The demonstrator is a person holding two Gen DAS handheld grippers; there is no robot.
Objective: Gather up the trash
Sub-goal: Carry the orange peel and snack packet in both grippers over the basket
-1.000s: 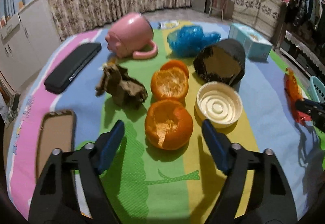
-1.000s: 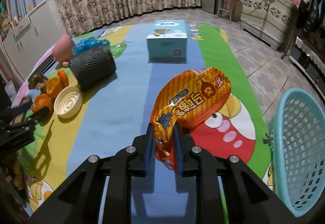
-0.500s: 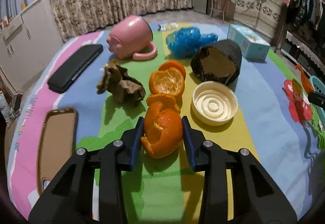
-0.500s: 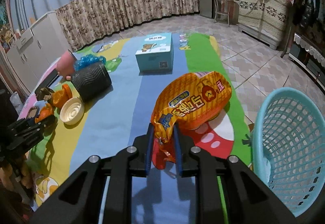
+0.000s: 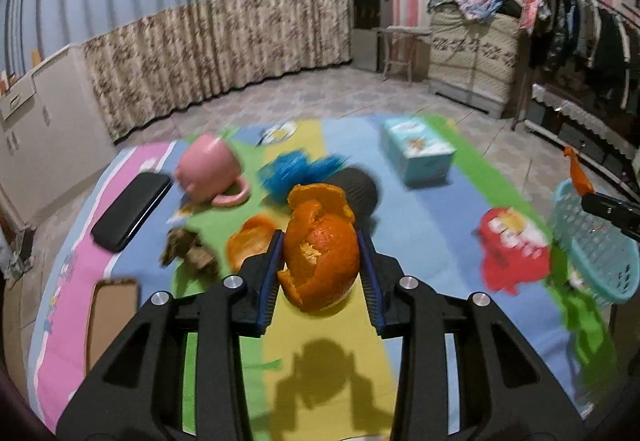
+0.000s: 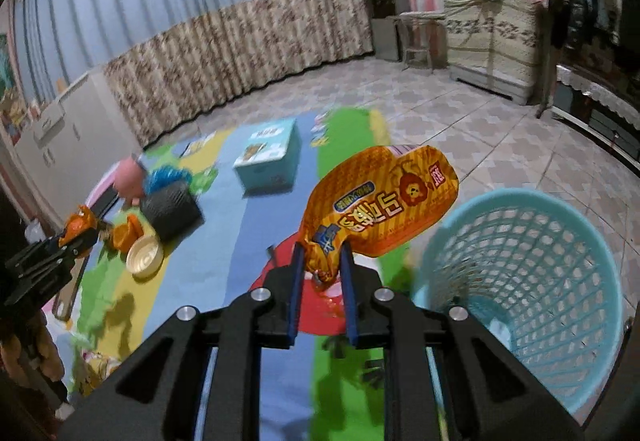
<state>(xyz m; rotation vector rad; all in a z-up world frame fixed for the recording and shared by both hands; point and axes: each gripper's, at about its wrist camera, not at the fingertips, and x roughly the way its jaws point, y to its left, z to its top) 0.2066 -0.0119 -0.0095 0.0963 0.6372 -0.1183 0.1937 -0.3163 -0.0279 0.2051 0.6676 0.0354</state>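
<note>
Left wrist view: left tool (image 5: 320,253) grips orange peel (image 5: 320,261) above mat (image 5: 420,225).

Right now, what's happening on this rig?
Trash pickup on a floor mat. The left gripper is shut on an orange peel, lifted off the mat. The right gripper is shut on an orange snack wrapper, held beside the teal basket. More peel and a crumpled brown paper lie on the mat.
</note>
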